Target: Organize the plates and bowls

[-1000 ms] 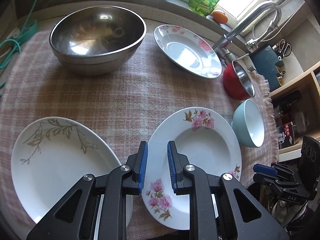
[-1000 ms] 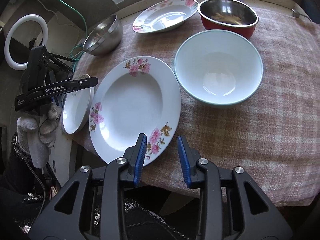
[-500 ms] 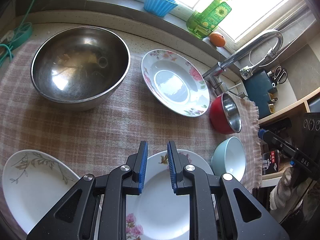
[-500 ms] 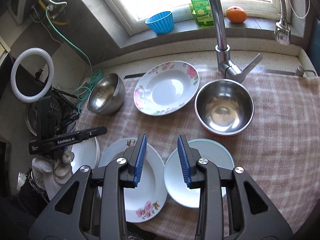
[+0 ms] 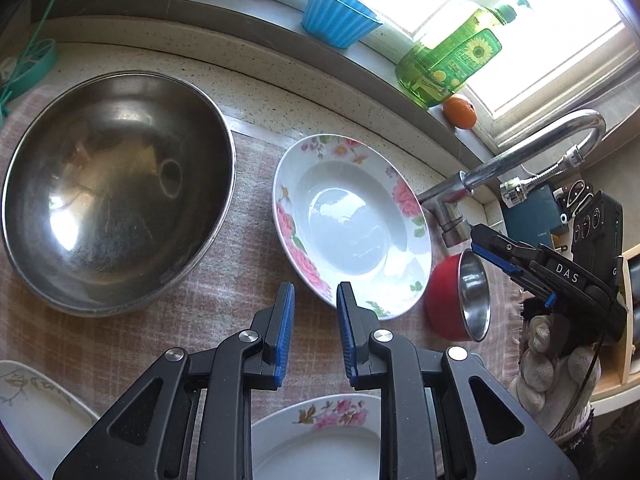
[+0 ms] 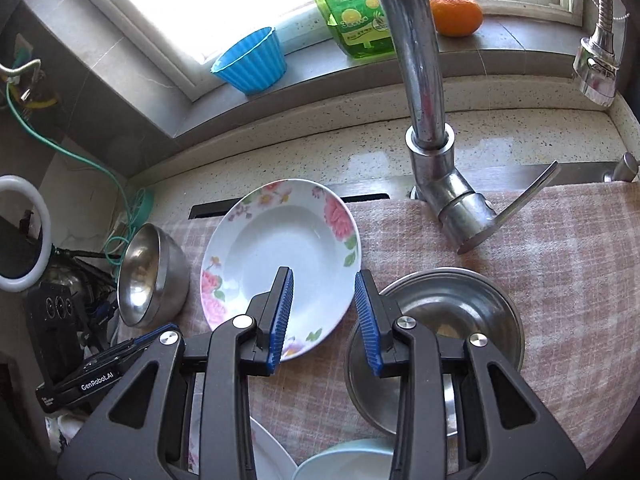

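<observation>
A floral deep plate (image 5: 352, 224) lies at the back of the checked cloth; it also shows in the right wrist view (image 6: 280, 256). My left gripper (image 5: 315, 300) is open and empty just short of its near rim. My right gripper (image 6: 323, 284) is open and empty over the plate's near right edge. A large steel bowl (image 5: 112, 188) sits left. A red steel-lined bowl (image 5: 460, 300) sits right, also below my right gripper (image 6: 436, 336). A second floral plate (image 5: 320, 436), a leaf-pattern plate (image 5: 36, 408) and a pale blue bowl (image 6: 348, 460) lie near.
A chrome tap (image 6: 424, 120) rises behind the red bowl. On the windowsill stand a blue cup (image 6: 252, 64), a green bottle (image 6: 348, 8) and an orange (image 6: 456, 14). The right gripper's side and gloved hand show in the left wrist view (image 5: 548, 280).
Both grippers have moved forward and away from the near plates toward the back floral plate. Both stay open and empty. The dishes have not moved.
</observation>
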`<state>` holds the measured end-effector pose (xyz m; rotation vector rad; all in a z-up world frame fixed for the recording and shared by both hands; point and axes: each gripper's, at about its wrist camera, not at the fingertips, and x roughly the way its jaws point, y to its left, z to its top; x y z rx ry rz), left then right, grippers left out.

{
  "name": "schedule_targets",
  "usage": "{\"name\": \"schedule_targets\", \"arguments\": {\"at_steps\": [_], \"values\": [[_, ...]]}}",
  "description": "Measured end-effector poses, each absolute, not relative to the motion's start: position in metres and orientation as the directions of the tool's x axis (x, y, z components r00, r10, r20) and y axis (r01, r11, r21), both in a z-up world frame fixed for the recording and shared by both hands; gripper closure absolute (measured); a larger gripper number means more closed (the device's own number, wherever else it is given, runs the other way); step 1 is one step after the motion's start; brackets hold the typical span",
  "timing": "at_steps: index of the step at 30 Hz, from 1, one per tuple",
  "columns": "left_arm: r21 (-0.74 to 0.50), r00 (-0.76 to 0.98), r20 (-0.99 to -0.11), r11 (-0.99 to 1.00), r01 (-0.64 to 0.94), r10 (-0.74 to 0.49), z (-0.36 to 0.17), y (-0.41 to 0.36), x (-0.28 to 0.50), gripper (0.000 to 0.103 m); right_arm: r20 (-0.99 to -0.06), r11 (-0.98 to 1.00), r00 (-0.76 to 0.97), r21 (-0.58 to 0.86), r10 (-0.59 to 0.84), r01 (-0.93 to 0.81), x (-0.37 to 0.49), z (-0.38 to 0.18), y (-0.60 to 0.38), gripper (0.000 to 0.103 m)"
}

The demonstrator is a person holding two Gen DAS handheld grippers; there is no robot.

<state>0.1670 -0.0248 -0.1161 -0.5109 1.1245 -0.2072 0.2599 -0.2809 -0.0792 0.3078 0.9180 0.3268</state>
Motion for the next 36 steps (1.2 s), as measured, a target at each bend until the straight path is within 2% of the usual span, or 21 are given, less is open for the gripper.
{"name": "schedule_targets", "arguments": {"at_steps": [23,27,36], "values": [[-0.442,0.407,-0.842,0.886,-0.143,-0.354,-0.134,-0.029,0.198,0.08,-0.769,0.917,0.513,0.386,0.382,-0.103,0.31,-0.109,-0.271,0.07],[-0.44,0.405,-0.843,0.886,-0.144,-0.353,-0.134,-0.029,0.2,0.08,-0.773,0.917,0.505,0.383,0.384,-0.11,0.312,-0.111,-0.268,0.079],[-0.424,0.404,-0.85,0.895,-0.143,-0.338,-0.139,-0.034,0.202,0.081,-0.795,0.936,0.498,0.327,0.346,-0.128,0.319,-0.115,-0.258,0.082]]}}
